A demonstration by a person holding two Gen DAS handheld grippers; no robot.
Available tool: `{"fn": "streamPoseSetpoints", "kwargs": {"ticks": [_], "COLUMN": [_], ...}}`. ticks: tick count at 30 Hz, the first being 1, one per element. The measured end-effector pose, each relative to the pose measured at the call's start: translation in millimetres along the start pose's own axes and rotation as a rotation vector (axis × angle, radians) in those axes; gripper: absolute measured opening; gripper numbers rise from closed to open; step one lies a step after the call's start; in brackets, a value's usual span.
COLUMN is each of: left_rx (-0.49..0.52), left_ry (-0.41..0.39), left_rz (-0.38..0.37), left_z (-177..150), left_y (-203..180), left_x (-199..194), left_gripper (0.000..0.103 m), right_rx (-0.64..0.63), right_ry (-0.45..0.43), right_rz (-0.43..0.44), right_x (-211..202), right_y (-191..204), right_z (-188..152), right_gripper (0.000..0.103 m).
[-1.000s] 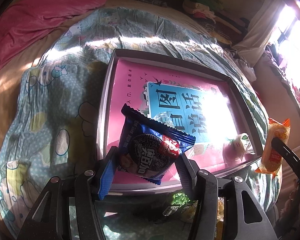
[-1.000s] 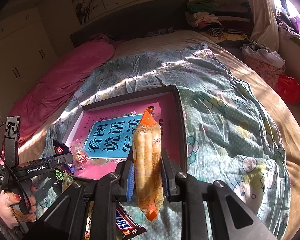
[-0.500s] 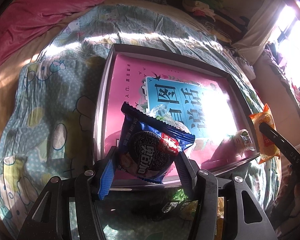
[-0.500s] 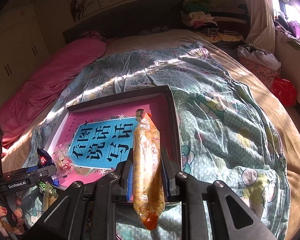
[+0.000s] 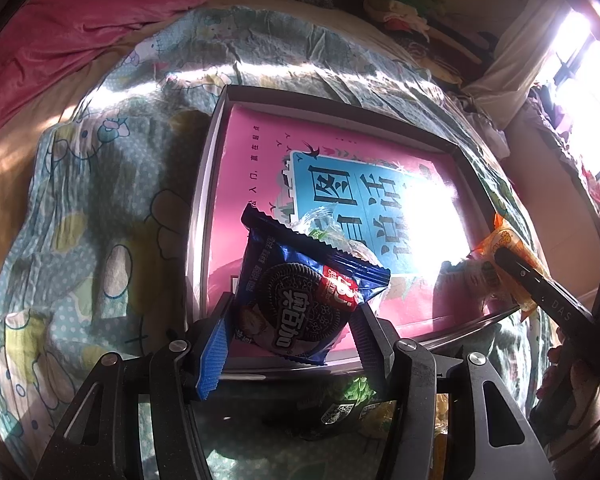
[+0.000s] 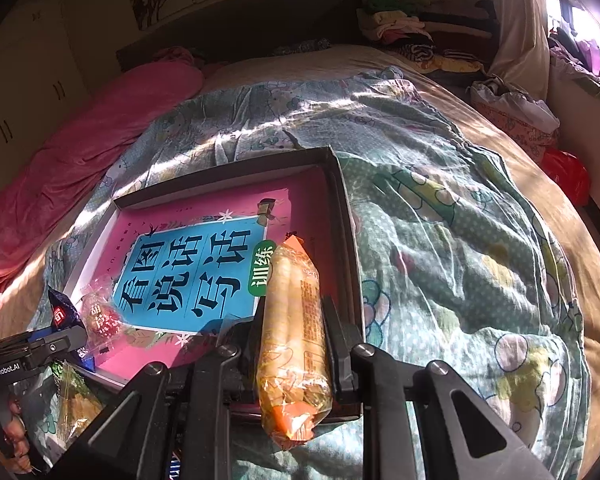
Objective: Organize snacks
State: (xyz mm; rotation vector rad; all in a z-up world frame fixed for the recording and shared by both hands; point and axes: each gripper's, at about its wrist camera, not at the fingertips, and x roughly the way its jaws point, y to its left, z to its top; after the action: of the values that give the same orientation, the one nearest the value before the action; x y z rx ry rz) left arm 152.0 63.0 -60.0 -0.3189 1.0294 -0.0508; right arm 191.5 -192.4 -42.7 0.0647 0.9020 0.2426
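Placing step: left gripper (image 5: 294, 316) jaws clamp the cookie pack (image 5: 300, 296), right gripper (image 6: 294, 334) jaws clamp the orange snack (image 6: 294, 344), both over the box (image 6: 342, 200) near edge on the bed (image 6: 460, 240); next, lower inside and release.

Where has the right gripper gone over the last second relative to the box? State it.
Yes. The right gripper, shut on the orange snack pack, has moved forward over the box's near rim, toward the pink book.
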Motion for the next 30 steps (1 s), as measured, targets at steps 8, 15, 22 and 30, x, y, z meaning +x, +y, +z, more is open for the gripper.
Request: {"fn": "streamPoseSetpoints", "kwargs": {"ticks": [8, 15, 22, 30], "left_rx": [-0.002, -0.002, -0.003, -0.009], "left_ry": [0.001, 0.001, 0.001, 0.001], "left_rz": [-0.002, -0.002, -0.002, -0.008], "left_z": [-0.2, 0.0, -0.3, -3.2], "left_y": [-0.3, 0.0, 0.0, 0.1], "left_x": [0.3, 0.2, 0.2, -2.7], "left_gripper": [0.058, 0.058, 0.058, 0.058], "right_rx": [0.012, 0.03, 0.043, 0.043], "right_ry": [0.003, 0.014, -0.003, -0.029], "right_rz": [0.011, 0.016, 0.039, 0.07], "right_x": [-6.4, -15.5, -32.4, -50.8], "right_y": [-1.9, -4.7, -5.5, -5.1], "right_z": [-7.0, -14.4, -17.6, -20.5], "right_gripper": [0.023, 0.025, 0.026, 0.026]}}
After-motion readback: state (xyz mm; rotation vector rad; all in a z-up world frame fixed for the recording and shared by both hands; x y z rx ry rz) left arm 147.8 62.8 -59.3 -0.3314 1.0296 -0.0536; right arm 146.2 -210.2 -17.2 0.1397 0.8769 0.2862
